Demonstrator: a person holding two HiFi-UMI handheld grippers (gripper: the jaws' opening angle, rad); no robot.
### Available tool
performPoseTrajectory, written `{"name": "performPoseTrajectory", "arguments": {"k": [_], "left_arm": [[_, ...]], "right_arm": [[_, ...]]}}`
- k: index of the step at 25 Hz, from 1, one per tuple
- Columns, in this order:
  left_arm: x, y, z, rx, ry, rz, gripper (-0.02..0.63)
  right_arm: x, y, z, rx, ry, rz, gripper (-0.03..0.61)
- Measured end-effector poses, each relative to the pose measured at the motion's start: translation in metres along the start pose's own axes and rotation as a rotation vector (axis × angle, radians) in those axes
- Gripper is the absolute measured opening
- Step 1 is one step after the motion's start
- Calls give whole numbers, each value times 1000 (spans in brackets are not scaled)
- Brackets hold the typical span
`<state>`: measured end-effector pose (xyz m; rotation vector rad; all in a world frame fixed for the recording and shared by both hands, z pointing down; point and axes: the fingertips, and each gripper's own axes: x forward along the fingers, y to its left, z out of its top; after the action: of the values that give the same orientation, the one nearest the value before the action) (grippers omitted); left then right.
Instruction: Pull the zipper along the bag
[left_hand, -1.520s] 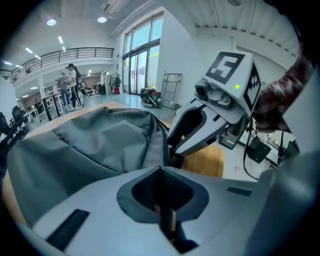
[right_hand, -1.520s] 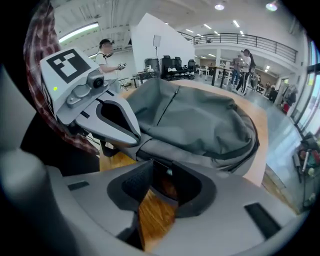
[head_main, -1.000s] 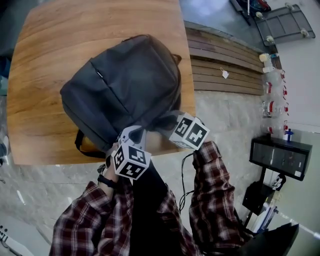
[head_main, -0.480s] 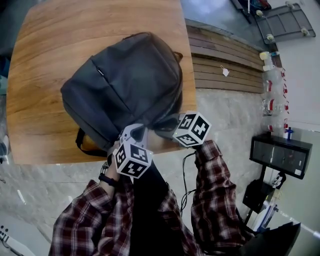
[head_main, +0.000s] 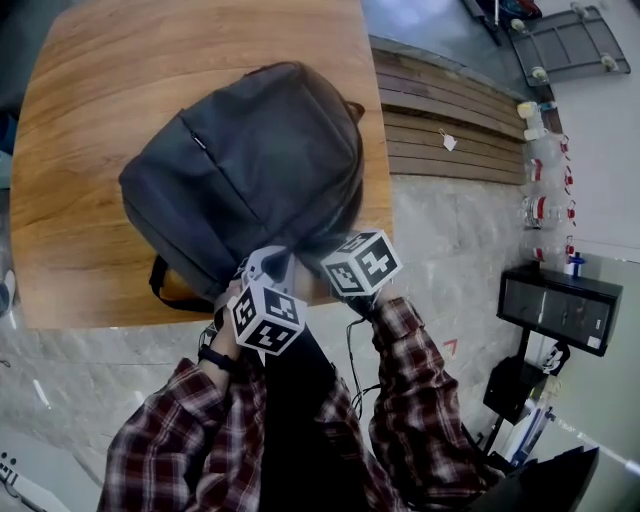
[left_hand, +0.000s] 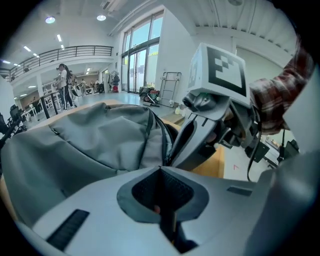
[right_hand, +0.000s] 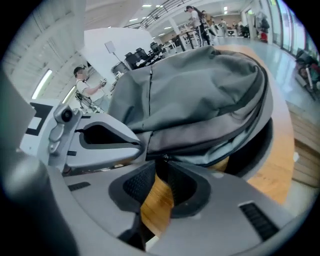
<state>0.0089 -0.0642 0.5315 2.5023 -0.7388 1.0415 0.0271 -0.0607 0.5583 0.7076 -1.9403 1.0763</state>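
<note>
A grey backpack lies on the wooden table, its bottom end toward me. My left gripper is shut on the bag's fabric at the near edge; in the left gripper view its jaws meet at the cloth. Just to its right, my right gripper is shut on the zipper pull, a small metal slider at the end of the dark zipper line. That line runs round the bag's lower side. The two grippers sit close together, almost touching.
The table's near edge lies just under the grippers. A black strap hangs off the bag's near left. A slatted wooden bench stands right of the table. A black box and bottles are at far right.
The right gripper has slid left along the bag's near edge, closer to the left gripper. The left gripper and the bag have barely moved.
</note>
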Motion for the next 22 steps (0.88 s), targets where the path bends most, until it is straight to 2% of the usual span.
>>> {"name": "performPoseTrajectory", "arguments": {"k": [4,7,10,14,22], "left_arm": [[2,0,-3,25,5,18,11],[2,0,-2,32,-1,22,11],[1,1,-3,25,-4,13,11],[2,1,-4,6,-8,-2,11],[0,1,-9,-46,18,-70,9]], "right_arm": [[7,-2,1,20,-72,-136,81],[2,-1,2,60,-154,-123,17],[-4,2,3,92,-201,-98,9],[-7,2,1,62,-198,-158,8],[-28,-23,4,-93,-118,-322,9]]}}
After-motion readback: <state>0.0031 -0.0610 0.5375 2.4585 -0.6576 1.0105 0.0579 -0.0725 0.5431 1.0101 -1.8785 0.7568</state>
